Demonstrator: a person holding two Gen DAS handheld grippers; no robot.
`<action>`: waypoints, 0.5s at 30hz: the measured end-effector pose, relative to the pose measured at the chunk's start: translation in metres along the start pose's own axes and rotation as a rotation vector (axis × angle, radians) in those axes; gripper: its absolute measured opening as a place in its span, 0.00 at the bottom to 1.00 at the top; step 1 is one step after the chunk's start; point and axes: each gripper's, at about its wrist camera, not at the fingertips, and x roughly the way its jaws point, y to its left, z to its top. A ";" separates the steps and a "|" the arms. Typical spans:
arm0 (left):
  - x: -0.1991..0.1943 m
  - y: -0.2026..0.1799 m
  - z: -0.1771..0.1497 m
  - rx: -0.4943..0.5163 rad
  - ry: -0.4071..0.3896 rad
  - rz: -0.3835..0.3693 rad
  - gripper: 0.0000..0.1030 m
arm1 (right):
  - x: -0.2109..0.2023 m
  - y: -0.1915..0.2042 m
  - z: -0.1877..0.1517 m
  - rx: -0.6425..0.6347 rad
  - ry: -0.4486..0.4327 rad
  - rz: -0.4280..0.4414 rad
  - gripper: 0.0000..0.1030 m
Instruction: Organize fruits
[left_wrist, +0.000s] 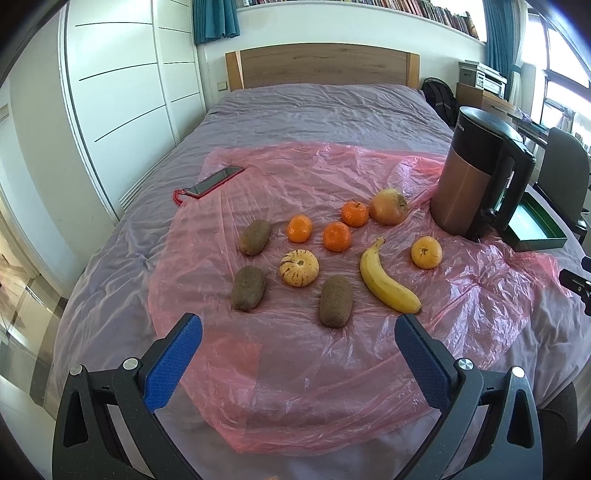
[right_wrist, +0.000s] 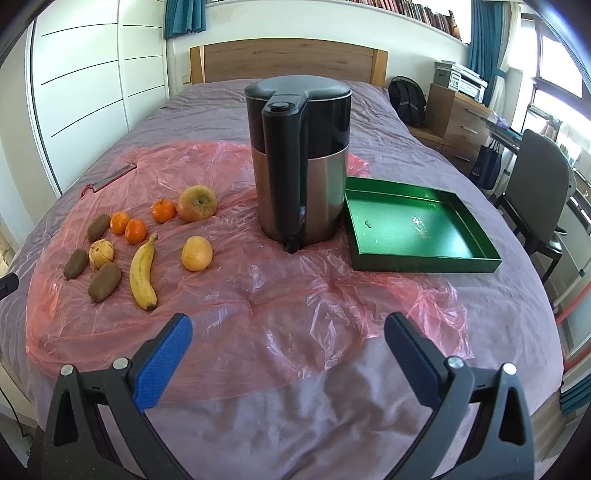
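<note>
Both grippers, left and right, gape (empty) before the banana

Black tongs, blue pads

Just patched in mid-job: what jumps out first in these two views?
The tall kettle dominates, standing upright mid-bed on the crinkled pink plastic sheet. To its left the fruit lies scattered, with the banana and three kiwis, such as the nearest kiwi, closest to the camera. Right of the kettle sits the green tray, holding no fruit.
</note>
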 end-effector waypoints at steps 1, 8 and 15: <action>0.000 0.001 0.000 -0.004 -0.001 0.002 0.99 | 0.000 0.000 0.000 -0.001 0.000 0.000 1.00; 0.002 0.002 0.002 -0.014 0.002 0.014 0.99 | 0.001 0.004 0.000 -0.020 0.006 0.001 1.00; 0.005 0.000 0.001 -0.006 0.007 0.007 0.99 | 0.003 0.005 -0.002 -0.024 0.010 -0.006 1.00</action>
